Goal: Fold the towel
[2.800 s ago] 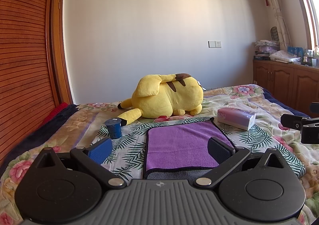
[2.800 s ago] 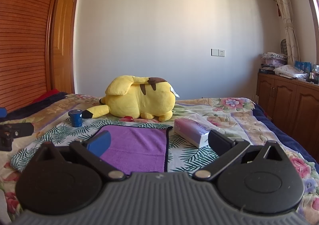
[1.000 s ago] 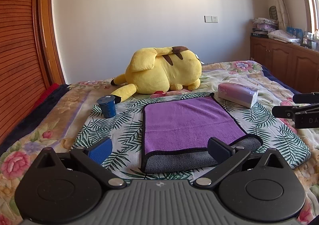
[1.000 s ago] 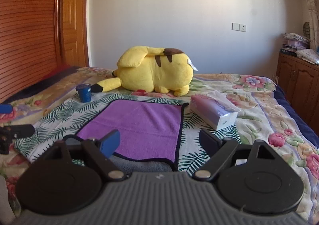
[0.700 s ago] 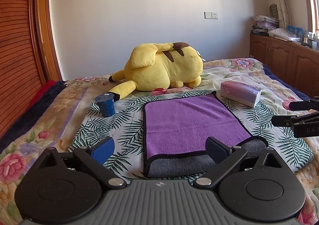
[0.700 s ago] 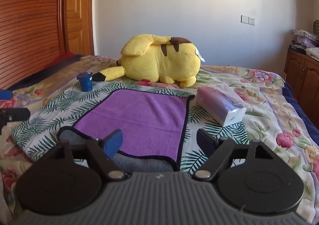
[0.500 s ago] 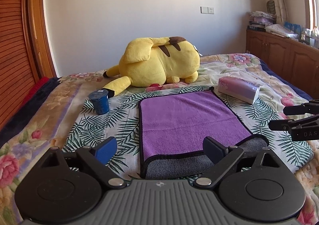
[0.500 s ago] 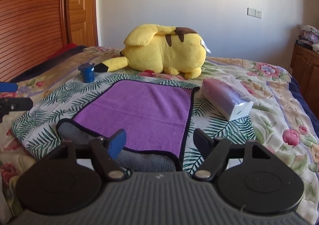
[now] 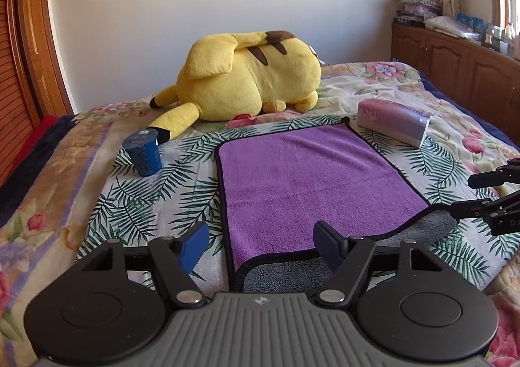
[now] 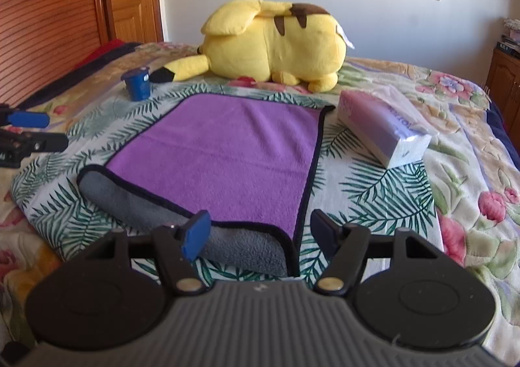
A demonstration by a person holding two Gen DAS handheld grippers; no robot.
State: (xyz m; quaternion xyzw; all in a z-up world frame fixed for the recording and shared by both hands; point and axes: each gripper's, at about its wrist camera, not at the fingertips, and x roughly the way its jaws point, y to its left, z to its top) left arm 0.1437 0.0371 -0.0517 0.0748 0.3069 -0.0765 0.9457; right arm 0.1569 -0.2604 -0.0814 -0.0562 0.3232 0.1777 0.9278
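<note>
A: Nearest first. How does the left hand-held gripper (image 9: 261,242) stand?

B: Released, jaws spread wide over the near left corner of the purple fleece towel with black trim (image 9: 308,178), gripping nothing. The right hand-held gripper (image 10: 261,230) is likewise spread, straddling the near right corner.

A: And compared with a moment ago?

B: Both have come lower and closer to the towel's near edge; nearly three seconds back they looked across the room and that edge was largely out of sight. The towel has stayed flat on the leaf-print cloth (image 9: 146,204) covering the floral bed (image 9: 48,165), its near edge turned over to show the grey underside (image 10: 152,204).

A: What lies beyond?

B: A dark blue plastic cup (image 9: 143,155) to the left, a pink-and-white tissue pack (image 9: 393,121) just beside the far right corner, then a yellow plush toy (image 9: 247,77) lying behind.

A: Anything hidden?

B: Each gripper body covers the towel's nearest strip, so whether any fingertip touches fabric can't be told.
</note>
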